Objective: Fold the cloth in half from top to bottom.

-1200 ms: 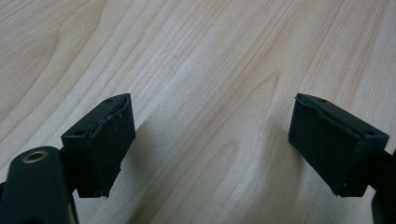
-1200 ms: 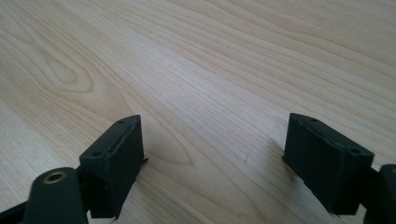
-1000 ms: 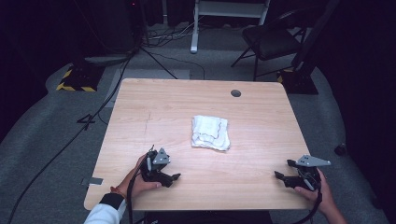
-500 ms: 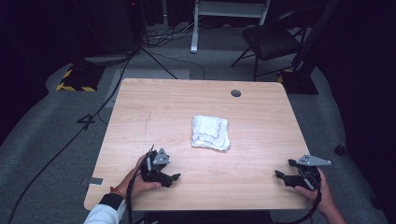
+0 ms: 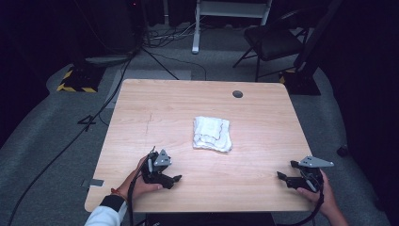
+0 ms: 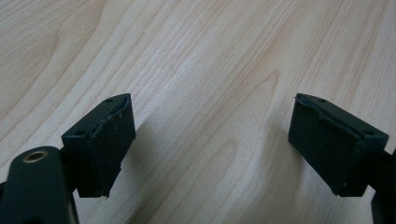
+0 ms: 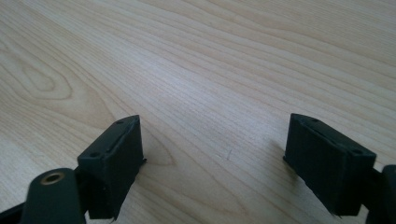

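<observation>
White cloth (image 5: pixel 212 133) lies mid wooden table (image 5: pixel 160 117), dark room.

Counter (image 5: pixel 164 117): pale wood, wavy brown grain; dark round grommet (image 5: pixel 237 94) at 1 o'clock. Cloth (image 5: pixel 212 133) at centre: white, crumpled. Left gripper (image 5: pixel 175 179) at 7 o'clock: black, grey plate. Right gripper (image 5: pixel 284 171) at 5 o'clock: black, grey plate. Sleeve (image 5: pixel 106 216): white, dark cuff. Floor (image 5: pixel 42 141): grey carpet. Block (image 5: pixel 75 81) at 10 o'clock: yellow-black stripes.

Behind the wooden table (image 5: pixel 155 108), a black chair (image 5: pixel 270 40) and floor cables (image 5: pixel 155 52).
</observation>
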`<state>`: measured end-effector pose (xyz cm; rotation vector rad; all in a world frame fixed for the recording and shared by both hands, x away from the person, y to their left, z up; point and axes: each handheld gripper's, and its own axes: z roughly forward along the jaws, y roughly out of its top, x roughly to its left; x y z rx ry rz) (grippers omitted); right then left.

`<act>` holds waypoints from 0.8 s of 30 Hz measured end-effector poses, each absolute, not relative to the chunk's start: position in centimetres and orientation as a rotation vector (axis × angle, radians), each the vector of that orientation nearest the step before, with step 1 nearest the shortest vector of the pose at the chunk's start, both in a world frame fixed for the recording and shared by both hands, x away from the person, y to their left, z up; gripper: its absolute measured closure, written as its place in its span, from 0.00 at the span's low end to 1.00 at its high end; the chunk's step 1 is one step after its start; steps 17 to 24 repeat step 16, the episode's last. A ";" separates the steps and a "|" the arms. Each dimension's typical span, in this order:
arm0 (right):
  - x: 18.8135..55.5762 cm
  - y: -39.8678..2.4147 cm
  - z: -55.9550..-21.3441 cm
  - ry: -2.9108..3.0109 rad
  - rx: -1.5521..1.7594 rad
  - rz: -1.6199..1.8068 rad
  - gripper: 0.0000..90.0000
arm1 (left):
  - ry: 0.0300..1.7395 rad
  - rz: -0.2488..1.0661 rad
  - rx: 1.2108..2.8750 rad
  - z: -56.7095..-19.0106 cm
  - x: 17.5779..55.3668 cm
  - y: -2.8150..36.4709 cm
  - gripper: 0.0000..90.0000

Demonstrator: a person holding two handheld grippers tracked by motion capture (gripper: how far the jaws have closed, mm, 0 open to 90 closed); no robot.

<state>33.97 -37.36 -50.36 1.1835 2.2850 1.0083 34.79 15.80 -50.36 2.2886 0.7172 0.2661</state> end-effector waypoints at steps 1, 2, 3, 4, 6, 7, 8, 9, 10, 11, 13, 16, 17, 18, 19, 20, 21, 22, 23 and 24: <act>34.0 -37.4 -50.4 2.285 1.183 1.008 0.21 | 0.717 0.266 2.288 -50.4 34.8 15.8 0.17; 34.0 -37.4 -50.4 2.285 1.184 1.008 0.21 | 0.717 0.266 2.289 -50.4 34.8 15.8 0.17; 34.0 -37.4 -50.4 2.285 1.184 1.008 0.21 | 0.716 0.266 2.289 -50.4 34.8 15.8 0.17; 34.0 -37.4 -50.4 2.285 1.183 1.008 0.21 | 0.716 0.266 2.289 -50.4 34.8 15.8 0.17; 34.0 -37.4 -50.4 2.286 1.183 1.007 0.21 | 0.715 0.266 2.289 -50.4 34.8 15.8 0.17; 34.0 -37.4 -50.4 2.285 1.183 1.007 0.21 | 0.716 0.266 2.289 -50.4 34.8 15.8 0.17; 34.0 -37.4 -50.4 2.285 1.183 1.007 0.21 | 0.715 0.265 2.289 -50.4 34.8 15.8 0.17; 34.0 -37.4 -50.4 2.285 1.183 1.008 0.21 | 0.715 0.265 2.289 -50.4 34.8 15.8 0.17; 34.0 -37.4 -50.4 2.285 1.183 1.007 0.21 | 0.715 0.265 2.290 -50.4 34.8 15.8 0.17; 34.0 -37.4 -50.4 2.285 1.183 1.008 0.21 | 0.714 0.265 2.290 -50.4 34.8 15.8 0.17; 34.0 -37.4 -50.4 2.285 1.184 1.008 0.21 | 0.711 0.264 2.291 -50.4 34.9 15.8 0.17; 34.0 -37.4 -50.4 2.285 1.183 1.008 0.21 | 0.712 0.264 2.291 -50.4 34.9 15.8 0.16; 34.0 -37.4 -50.4 2.285 1.183 1.008 0.21 | 0.712 0.264 2.291 -50.4 34.9 15.8 0.16; 34.0 -37.4 -50.4 2.285 1.183 1.008 0.21 | 0.712 0.264 2.291 -50.4 34.9 15.8 0.16; 34.0 -37.4 -50.4 2.285 1.183 1.008 0.21 | 0.712 0.264 2.291 -50.4 34.9 15.8 0.16; 34.0 -37.4 -50.4 2.285 1.183 1.008 0.21 | 0.712 0.264 2.291 -50.4 34.9 15.8 0.16; 34.0 -37.4 -50.4 2.285 1.183 1.008 0.21 | 0.712 0.264 2.291 -50.4 34.9 15.8 0.16; 34.0 -37.4 -50.4 2.285 1.183 1.008 0.21 | 0.712 0.264 2.291 -50.4 34.9 15.8 0.16; 34.0 -37.4 -50.4 2.285 1.183 1.008 0.21 | 0.712 0.264 2.291 -50.4 34.9 15.8 0.16; 34.0 -37.4 -50.4 2.285 1.183 1.008 0.21 | 0.712 0.264 2.291 -50.4 34.9 15.8 0.16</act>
